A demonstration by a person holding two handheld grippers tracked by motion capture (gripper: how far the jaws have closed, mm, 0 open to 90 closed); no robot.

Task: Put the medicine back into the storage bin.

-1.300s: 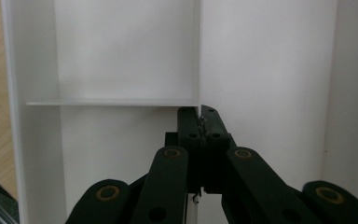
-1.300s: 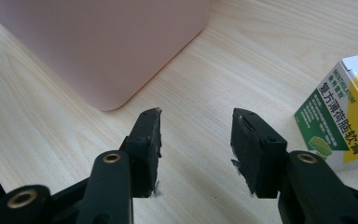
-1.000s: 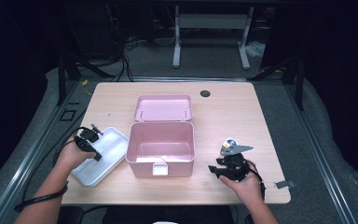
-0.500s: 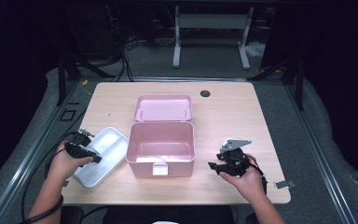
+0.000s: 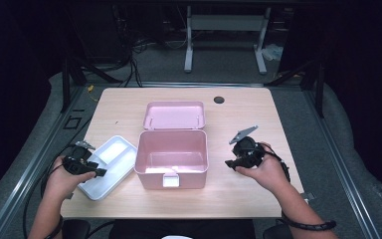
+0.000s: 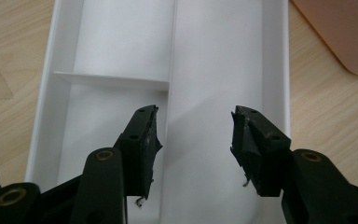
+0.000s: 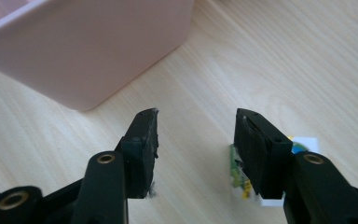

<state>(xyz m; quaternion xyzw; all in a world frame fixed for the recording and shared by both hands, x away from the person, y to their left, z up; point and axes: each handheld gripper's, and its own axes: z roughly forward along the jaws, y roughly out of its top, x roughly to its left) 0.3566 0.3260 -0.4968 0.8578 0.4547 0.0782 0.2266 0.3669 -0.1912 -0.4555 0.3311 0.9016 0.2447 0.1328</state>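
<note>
My left gripper (image 5: 99, 173) sits at the near left of the table (image 5: 129, 104), over the near end of the white tray (image 5: 112, 152), and its jaws have just been opening; they now stand wide with nothing between them. Looking along them in the left gripper view, I see my left gripper (image 6: 193, 135) above the white tray (image 6: 219, 56), whose long channel runs straight ahead between the pads while a cross wall splits the narrower side into two compartments, all bare. Neither pad touches the tray as far as I can make out. The tray lies flat, slanted on the wood, just beside the left wall of the pink box (image 5: 171, 159), and a corner of that pink box (image 6: 340, 28) shows at the upper right of the same view. The box stands open in the middle of the table, its lid (image 5: 174, 115) laid back behind it. My right gripper (image 5: 229, 163) is held off to the right of the box, apart from it, jaws pointing toward it and spread fairly wide on nothing. In the right gripper view, my right gripper (image 7: 196, 135) hangs over bare wood, with the pink box (image 7: 84, 46) ahead at upper left. A small white and green card or packet (image 7: 303, 144) lies half hidden behind the right-hand pad; I cannot tell what it is.
</note>
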